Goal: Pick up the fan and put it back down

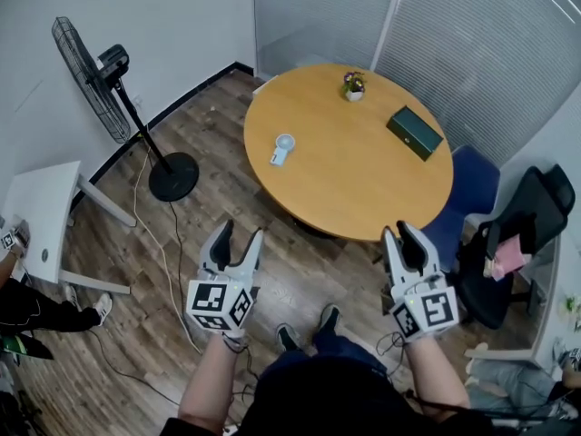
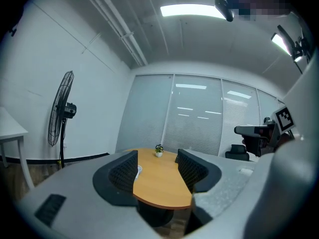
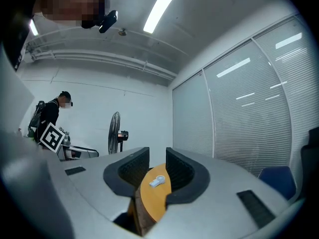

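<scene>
A small white hand-held fan point(image 1: 282, 148) lies flat on the round wooden table point(image 1: 363, 189), near its left side. In the right gripper view the hand-held fan point(image 3: 157, 181) shows between the jaws, far ahead on the table top. My left gripper point(image 1: 240, 234) is open and empty, held level over the floor short of the table's near edge. My right gripper point(image 1: 398, 232) is also open and empty, right by the table's near rim. A tall black pedestal fan point(image 1: 100, 80) stands on the floor by the left wall.
A small potted plant point(image 1: 353, 85) and a dark green box point(image 1: 415, 132) sit on the table's far side. A blue chair point(image 1: 472, 189) and a black office chair point(image 1: 522, 234) stand to the right. A white desk point(image 1: 41, 216), floor cables point(image 1: 168, 262) and another person point(image 1: 27, 307) are at the left.
</scene>
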The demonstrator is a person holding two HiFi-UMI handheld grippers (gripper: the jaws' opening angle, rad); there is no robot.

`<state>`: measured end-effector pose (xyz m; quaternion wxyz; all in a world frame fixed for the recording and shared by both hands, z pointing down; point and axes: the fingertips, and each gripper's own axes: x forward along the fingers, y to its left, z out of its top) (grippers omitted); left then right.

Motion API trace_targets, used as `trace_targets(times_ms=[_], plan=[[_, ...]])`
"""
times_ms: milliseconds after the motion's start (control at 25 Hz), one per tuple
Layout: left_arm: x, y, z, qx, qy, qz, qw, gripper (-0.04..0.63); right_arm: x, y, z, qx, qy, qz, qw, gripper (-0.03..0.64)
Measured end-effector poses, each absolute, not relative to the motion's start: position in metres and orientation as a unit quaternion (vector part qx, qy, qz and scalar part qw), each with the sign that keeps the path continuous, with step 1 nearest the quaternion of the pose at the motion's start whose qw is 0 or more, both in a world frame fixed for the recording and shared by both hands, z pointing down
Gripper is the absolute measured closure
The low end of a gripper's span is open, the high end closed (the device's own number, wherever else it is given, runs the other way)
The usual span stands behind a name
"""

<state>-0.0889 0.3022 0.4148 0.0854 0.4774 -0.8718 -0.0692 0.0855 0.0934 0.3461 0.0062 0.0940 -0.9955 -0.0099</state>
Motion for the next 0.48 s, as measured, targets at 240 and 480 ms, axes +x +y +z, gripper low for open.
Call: trace_targets(times_ms=[240,480], plan=[[-0.129,0.278,0.426,0.469,-0.876,-0.061,0.097,0.35,0.039,0.071,0.357,0.081,-0.997,0.001,0.003,0.509],[-0.177,0.244,0.423,0.45,-0.888,-0.027,0.093,0.35,-0.012,0.027,0.365,0.069,-0.997,0.02,-0.009,0.509]])
